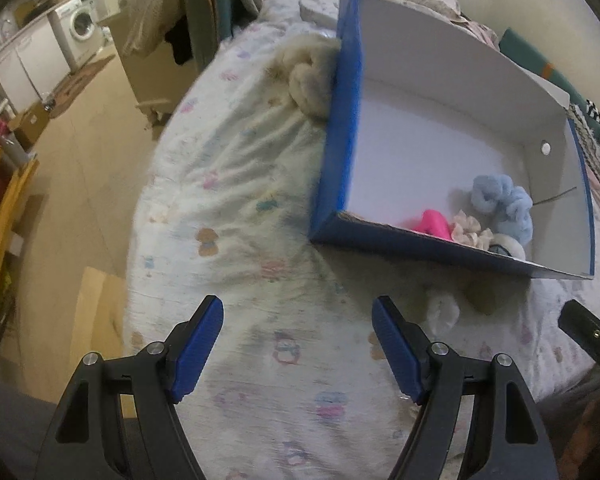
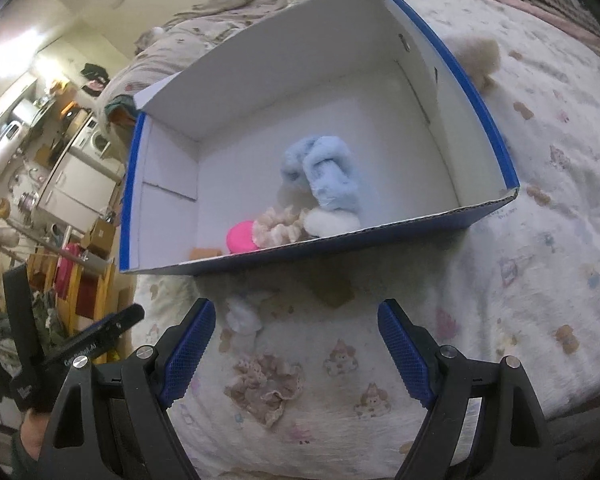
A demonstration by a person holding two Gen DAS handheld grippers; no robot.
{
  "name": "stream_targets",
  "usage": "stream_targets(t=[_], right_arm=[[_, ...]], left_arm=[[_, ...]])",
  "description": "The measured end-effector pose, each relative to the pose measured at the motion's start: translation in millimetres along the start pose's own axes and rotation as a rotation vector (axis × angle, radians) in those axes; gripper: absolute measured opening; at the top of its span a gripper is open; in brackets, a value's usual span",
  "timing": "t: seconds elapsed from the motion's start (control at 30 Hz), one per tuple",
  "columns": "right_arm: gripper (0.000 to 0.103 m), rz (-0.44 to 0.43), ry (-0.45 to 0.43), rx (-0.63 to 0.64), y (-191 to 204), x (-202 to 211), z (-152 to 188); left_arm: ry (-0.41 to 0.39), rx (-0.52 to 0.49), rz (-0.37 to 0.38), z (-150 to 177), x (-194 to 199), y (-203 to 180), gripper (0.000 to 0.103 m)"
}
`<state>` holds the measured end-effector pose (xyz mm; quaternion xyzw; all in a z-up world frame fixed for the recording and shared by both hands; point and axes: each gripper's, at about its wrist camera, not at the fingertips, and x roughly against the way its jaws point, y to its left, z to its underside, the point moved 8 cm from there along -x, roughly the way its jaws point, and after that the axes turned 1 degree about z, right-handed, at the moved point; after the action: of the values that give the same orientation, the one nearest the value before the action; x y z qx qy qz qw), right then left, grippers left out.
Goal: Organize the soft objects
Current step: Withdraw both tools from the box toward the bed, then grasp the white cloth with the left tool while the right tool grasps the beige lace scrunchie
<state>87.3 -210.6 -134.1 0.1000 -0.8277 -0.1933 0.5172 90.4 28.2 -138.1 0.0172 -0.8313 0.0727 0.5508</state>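
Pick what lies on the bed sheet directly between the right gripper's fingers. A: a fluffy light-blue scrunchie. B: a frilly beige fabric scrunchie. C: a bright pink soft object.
B: the frilly beige fabric scrunchie lies on the sheet between the fingers; the light-blue and pink ones sit inside the blue-and-white cardboard box.

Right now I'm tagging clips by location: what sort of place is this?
Most likely a small home. The box sits on a bed with a cartoon-print sheet, and a washing machine and kitchen counter stand beyond it.

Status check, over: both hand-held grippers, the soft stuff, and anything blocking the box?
Left hand-held gripper open, empty. Right hand-held gripper open above beige scrunchie on bed. Blue box already holds several soft items. Path clear.
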Motion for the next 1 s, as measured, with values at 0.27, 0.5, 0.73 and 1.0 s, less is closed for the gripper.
stream_targets(t=[0.27,0.5,0.73,1.0], right_arm=[[0.089,0.042,0.05,-0.048,-10,-14,6],[0.089,0.04,0.065,-0.101,-23,-17,6],[0.088,0.041,0.114,-0.166,-36,-29,9],[0.088,0.039,0.206,-0.248,-48,-54,19]], left_arm=[[0.077,-0.103,0.187,9,-21,-75,0.074],[0.149,-0.172,0.19,16,-56,-106,0.072],[0.216,-0.159,0.225,27,-71,-107,0.017],[0.125,-0.096,0.193,11,-44,-77,0.013]])
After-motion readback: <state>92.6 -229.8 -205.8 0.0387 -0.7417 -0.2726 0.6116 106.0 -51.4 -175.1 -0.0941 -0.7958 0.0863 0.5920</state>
